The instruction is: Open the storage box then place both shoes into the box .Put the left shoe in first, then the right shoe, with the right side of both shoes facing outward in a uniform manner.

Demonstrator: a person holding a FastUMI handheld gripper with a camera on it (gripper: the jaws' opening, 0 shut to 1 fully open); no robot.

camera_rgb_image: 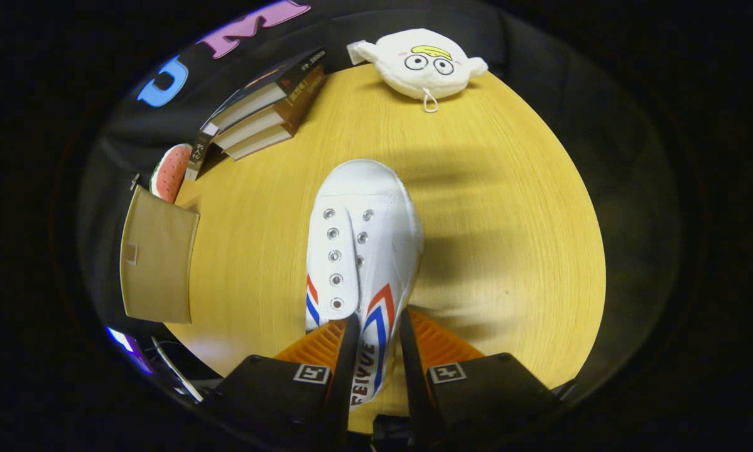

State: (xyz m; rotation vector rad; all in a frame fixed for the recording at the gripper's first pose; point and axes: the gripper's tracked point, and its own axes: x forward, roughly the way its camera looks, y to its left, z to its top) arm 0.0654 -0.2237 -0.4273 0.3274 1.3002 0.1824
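**A:** ok so going left to right, what's on the table?

**B:** Far left there's a tan flat pouch thing (156,254) hanging over the edge of the wooden table (508,207). Can't tell if that's part of the storage box or not. Just behind it a red dotted round object (170,171) peeks out, can't make out what it is. Past that, at the far left of the table, a stack of books (266,110) lying flat.

**A:** and the shoe?

**B:** Dead centre. White sneaker (357,251) with red and blue stripes on the side, no laces in the eyelets, toe pointing away toward the far side. Its heel end sits right between the fingers.

**A:** so it's gripped?

**B:** Yep, the gripper (377,329) is narrowed down on the sneaker's side wall near the heel, one finger on either side of it and both pressing.

**A:** anything on the right?

**B:** Only a white plush toy (423,63) with googly eyes at the far edge, well apart from the sneaker.
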